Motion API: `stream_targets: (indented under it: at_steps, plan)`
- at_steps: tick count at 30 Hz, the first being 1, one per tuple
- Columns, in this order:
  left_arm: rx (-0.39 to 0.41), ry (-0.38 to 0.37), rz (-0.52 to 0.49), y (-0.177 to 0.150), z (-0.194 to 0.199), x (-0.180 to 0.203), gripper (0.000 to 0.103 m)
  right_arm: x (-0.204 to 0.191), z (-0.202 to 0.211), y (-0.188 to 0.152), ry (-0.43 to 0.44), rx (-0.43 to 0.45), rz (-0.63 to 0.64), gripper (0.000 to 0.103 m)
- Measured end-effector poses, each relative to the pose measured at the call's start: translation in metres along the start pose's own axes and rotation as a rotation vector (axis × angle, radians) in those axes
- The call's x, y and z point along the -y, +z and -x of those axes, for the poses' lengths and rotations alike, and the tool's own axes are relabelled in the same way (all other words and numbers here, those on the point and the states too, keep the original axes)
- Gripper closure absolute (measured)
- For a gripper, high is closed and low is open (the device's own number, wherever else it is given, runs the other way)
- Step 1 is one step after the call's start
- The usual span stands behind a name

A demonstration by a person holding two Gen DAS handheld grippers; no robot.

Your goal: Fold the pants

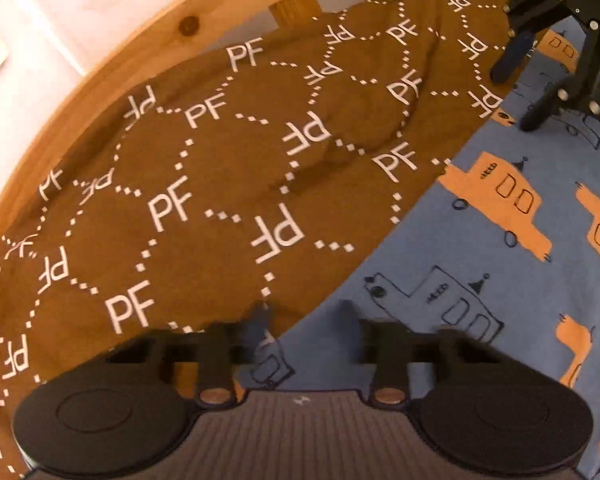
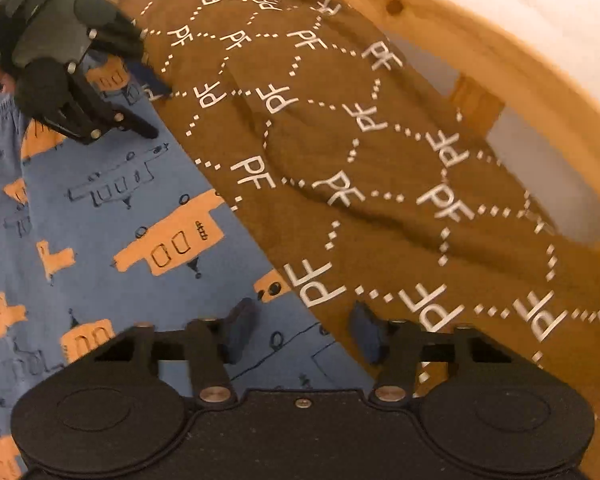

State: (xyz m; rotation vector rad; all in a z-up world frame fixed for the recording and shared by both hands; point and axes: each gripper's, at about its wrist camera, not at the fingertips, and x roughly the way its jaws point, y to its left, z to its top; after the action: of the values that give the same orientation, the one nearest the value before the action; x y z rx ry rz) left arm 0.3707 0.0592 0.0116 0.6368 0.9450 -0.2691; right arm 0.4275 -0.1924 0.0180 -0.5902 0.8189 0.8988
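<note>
The jaws of the left gripper are seen spread apart with nothing between them, their tips hanging over the line where the blue pants meet the brown blanket. The jaws of the right gripper are likewise apart and empty, poised over that same border further along; this gripper is also visible in the left wrist view at far right, and the left one appears at the far left of the right wrist view.

The pants, printed with orange vehicles, are laid flat on the brown blanket, which is patterned with white PF lettering and dotted diamonds. What looks like a gathered waistband is seen at the left edge of the right wrist view. Beyond the blanket, a wooden frame with slats runs along the far side, so the support is judged to be a bed rather than a surface.

The main risk is judged to lie at the shared border: since each pair of jaws straddles both fabrics, the blanket could be pinched together with the pants edge, and the fold would then drag the bedding up. The blanket is already rumpled into soft ridges, so loose cloth is easily caught. If only one layer of the pants is taken, or one side is gripped deeper than the other, a skewed, creased fold could result
</note>
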Motion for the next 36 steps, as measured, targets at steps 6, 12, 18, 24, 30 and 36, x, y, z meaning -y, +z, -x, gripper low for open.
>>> stream_targets:
  at_steps: [6, 12, 18, 24, 30, 36]
  plan:
    - [0.004, 0.054, 0.006, 0.004, 0.01, 0.016, 0.103, -0.015, 0.007, -0.003, -0.05, 0.024, 0.036, 0.102]
    - [0.144, 0.143, 0.128, 0.017, 0.04, -0.005, 0.103, -0.027, 0.029, 0.013, -0.245, 0.122, 0.097, 0.103]
    - [0.226, 0.314, 0.218, 0.046, 0.033, -0.022, 0.103, -0.016, 0.022, 0.045, -0.448, 0.183, 0.099, 0.103]
    - [0.137, 0.329, 0.239, 0.046, -0.007, -0.024, 0.103, -0.002, -0.035, 0.054, -0.511, 0.061, 0.134, 0.103]
    - [0.217, 0.237, 0.292, 0.031, 0.002, -0.047, 0.053, 0.02, -0.036, 0.049, -0.512, 0.092, 0.001, 0.091]
    - [0.334, 0.151, 0.494, -0.008, 0.041, -0.091, 0.027, 0.019, -0.015, 0.06, -0.435, 0.211, -0.045, 0.061]
